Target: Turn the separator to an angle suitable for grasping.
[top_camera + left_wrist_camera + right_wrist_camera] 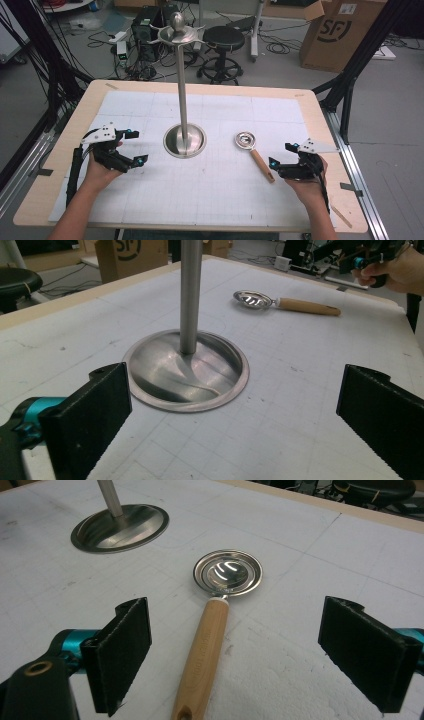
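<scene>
The spoon (212, 625) lies flat on the table (150, 210), right of the tall metal stand (184, 140) and apart from it. Nothing is picked up yet, so I think all the work is left. My right claw (260, 655) is wide open with the wooden handle between its jaws, not touching. My left claw (230, 415) is open too, near the stand's base. The stand's top hooks look small, maybe bare.
</scene>
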`<move>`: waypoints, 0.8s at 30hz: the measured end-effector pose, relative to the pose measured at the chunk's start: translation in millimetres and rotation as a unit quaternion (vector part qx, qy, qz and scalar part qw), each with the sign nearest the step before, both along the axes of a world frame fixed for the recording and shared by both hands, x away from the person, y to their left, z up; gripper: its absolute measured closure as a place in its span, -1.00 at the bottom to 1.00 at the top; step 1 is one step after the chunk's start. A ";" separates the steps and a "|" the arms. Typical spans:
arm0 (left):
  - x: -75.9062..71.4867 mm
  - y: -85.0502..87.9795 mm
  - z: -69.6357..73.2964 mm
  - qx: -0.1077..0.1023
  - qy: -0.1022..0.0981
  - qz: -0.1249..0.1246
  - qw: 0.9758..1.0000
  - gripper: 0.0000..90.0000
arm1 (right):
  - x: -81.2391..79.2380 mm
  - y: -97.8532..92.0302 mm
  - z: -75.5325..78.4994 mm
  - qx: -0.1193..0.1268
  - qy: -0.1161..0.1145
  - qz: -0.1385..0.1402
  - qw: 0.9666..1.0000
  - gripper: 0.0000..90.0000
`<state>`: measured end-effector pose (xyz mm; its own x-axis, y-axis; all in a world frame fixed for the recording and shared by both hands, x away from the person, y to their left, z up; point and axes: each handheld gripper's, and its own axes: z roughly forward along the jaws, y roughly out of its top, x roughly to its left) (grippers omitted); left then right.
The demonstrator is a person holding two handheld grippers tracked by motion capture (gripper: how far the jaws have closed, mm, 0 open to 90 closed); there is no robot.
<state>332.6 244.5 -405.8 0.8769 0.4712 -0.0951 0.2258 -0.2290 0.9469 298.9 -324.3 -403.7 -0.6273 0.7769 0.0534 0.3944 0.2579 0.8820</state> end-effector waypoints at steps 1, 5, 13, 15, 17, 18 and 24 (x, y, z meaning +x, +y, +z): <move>-0.5 -0.3 -0.3 0.004 0.002 0.000 1.000 -0.96 | 1.0 -0.6 -0.3 0.003 0.003 -0.002 1.000 -0.73; -1.9 -3.2 -1.6 0.012 0.006 -0.004 1.000 -0.96 | 4.4 -3.7 -0.4 0.008 0.005 -0.012 1.000 -0.68; -2.4 -5.9 -2.7 0.017 0.009 -0.012 1.000 -0.96 | 1.5 5.8 10.0 0.002 0.003 -0.019 1.000 -0.68; -1.9 -4.5 -2.5 0.014 0.010 -0.009 1.000 -0.96 | 3.0 10.0 9.4 -0.001 0.006 -0.018 1.000 -0.68; -2.0 -2.8 -1.7 0.011 0.009 -0.008 1.000 -0.96 | 4.9 14.1 7.3 -0.008 0.012 -0.017 1.000 -0.68; -1.9 -2.4 -1.5 0.009 0.009 -0.007 1.000 -0.96 | 4.9 14.1 7.3 -0.008 0.012 -0.017 1.000 -0.68; -1.0 -4.6 -4.0 0.019 0.014 -0.007 1.000 -0.96 | 7.4 20.4 4.0 -0.028 0.021 -0.013 0.999 -0.65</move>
<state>331.7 239.9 -409.8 0.8808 0.4625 -0.1013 0.2478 -0.2678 0.9311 306.3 -304.0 -399.7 -0.6049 0.7955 0.0356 0.4383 0.2953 0.8489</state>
